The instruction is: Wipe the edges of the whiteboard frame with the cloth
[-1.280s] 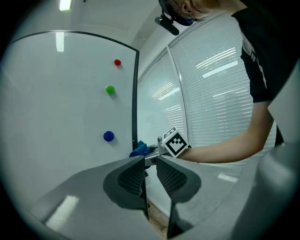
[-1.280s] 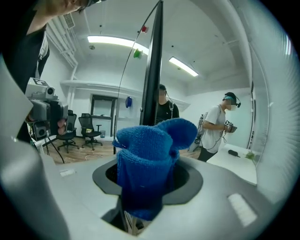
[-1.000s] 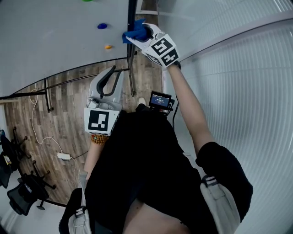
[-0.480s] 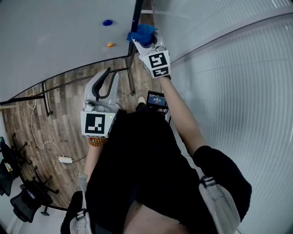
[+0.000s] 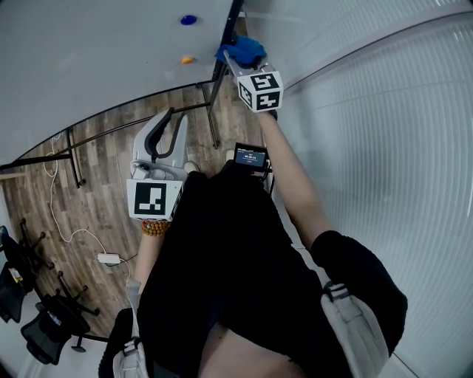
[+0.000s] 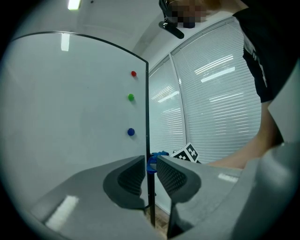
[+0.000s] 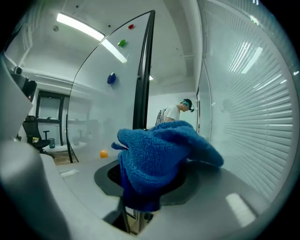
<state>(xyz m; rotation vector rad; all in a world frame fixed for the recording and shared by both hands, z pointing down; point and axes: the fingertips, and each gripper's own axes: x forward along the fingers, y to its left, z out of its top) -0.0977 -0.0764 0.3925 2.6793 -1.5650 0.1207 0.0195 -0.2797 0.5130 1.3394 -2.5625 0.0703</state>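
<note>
The whiteboard's black frame edge runs up the board's right side. My right gripper reaches up to it, shut on the blue cloth. Its jaws have just been closing with the cloth between them. In the right gripper view the cloth bunches over both jaws, right against the frame. My left gripper hangs lower, apart from the board, jaws a little open with nothing in them. In the left gripper view the frame shows beyond that gap.
Blue and orange magnets sit on the board near the frame. Window blinds stand close on the right. The board's stand legs, a cable with a power brick and office chairs are on the wooden floor.
The right gripper has turned and slid the cloth a little down the frame edge, nearer the orange magnet's height. The left gripper has hardly moved.
</note>
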